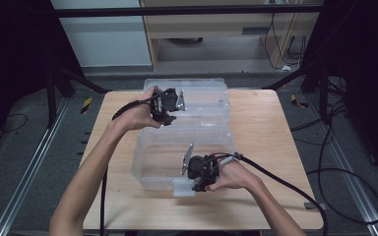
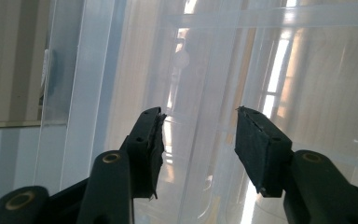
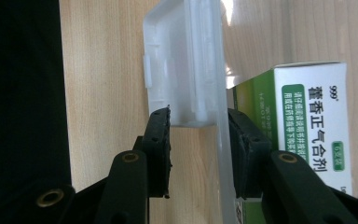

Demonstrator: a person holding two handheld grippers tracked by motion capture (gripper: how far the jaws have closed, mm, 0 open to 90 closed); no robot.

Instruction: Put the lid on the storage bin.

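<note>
**A:** While the right gripper [image 3: 198,154] straddles the latch [image 3: 186,65] on the near wall of the bin [image 1: 150,169], how would you carry the step through?

**B:** Its jaws stand spread, one on each side of the white latch and the clear wall, not yet pinching. I'd guess the latch is being worked, so seat the pads squarely on the tab before pressing them together, or it may slip off the smooth plastic.

**A:** And the left gripper [image 1: 166,105]?

**B:** Up at the lid [image 1: 202,98], which stands behind the bin at the far side of the table [image 1: 270,128]. From its own view its jaws are spread too, holding nothing, with clear plastic just ahead of them. It could steady the lid while the right one works.

**A:** Anything to mind inside?

**B:** A green and white box [image 3: 307,121] sits in the bin, right behind the wall by the inner jaw. Keep that jaw from nudging it.

**A:** So, slow and square.

**B:** Yes, and pull along the latch's hinge, not sideways.
</note>
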